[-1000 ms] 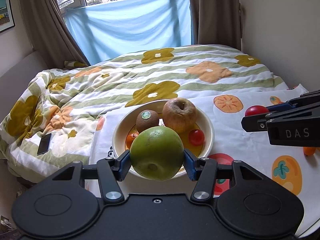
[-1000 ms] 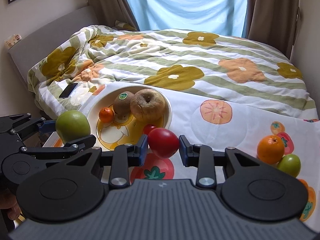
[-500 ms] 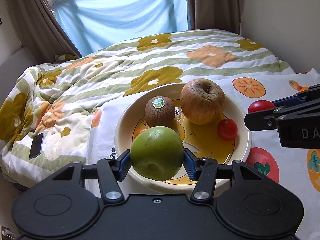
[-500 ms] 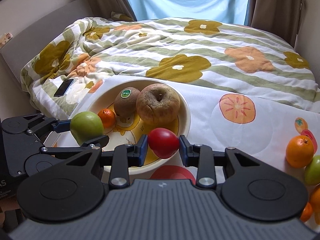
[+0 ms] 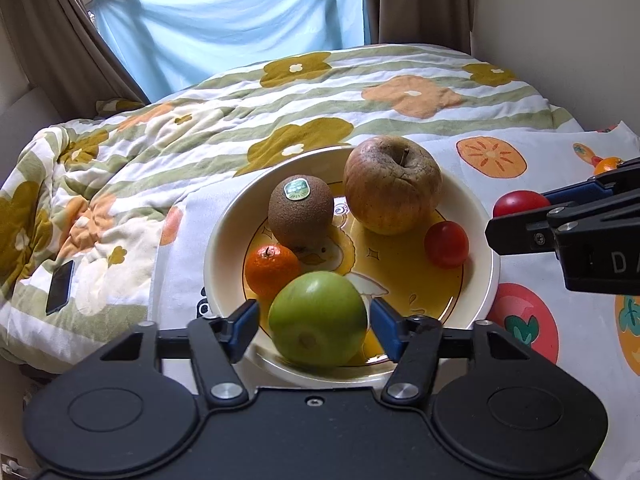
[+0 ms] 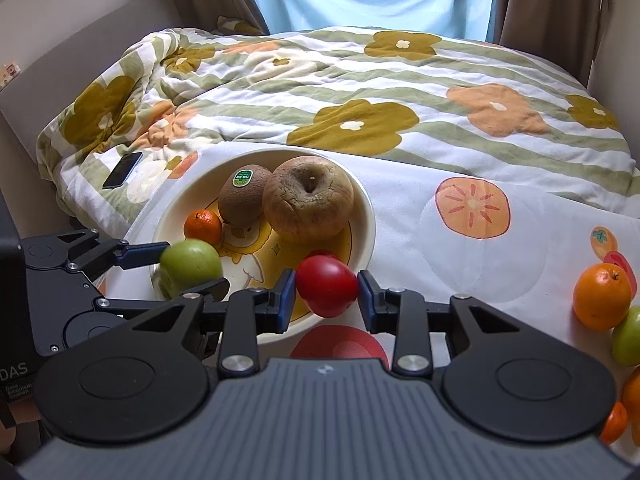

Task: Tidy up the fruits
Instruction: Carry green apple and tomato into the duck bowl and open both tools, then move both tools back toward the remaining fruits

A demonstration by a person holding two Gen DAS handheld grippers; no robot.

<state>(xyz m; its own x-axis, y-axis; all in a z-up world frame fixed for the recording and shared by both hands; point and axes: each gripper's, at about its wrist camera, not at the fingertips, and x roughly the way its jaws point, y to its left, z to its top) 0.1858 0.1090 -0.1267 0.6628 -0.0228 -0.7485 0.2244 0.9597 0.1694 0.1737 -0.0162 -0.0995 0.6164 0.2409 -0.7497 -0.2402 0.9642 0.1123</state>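
Note:
A cream bowl (image 5: 224,248) with a yellow centre sits on a fruit-print cloth. It holds a kiwi (image 5: 300,216), a wrinkled brown apple (image 5: 392,184), a mandarin (image 5: 272,270) and a small red tomato (image 5: 446,244). A green apple (image 5: 318,318) rests on the bowl's near side. My left gripper (image 5: 314,320) straddles it with jaws opening, and its blue pads stand just off the skin. My right gripper (image 6: 326,292) is shut on a larger red tomato (image 6: 326,286), held over the bowl's near right rim (image 6: 370,224).
On the cloth (image 6: 440,248) at the right lie an orange (image 6: 602,296), a green fruit (image 6: 628,340) and more small oranges (image 6: 614,422). A dark phone (image 5: 60,286) lies on the flowered duvet (image 5: 280,92) left of the bowl. Walls and curtains stand behind.
Both grippers came forward and down to the bowl. The left jaws have parted from the green apple, which now sits in the bowl. The right gripper still grips the tomato.

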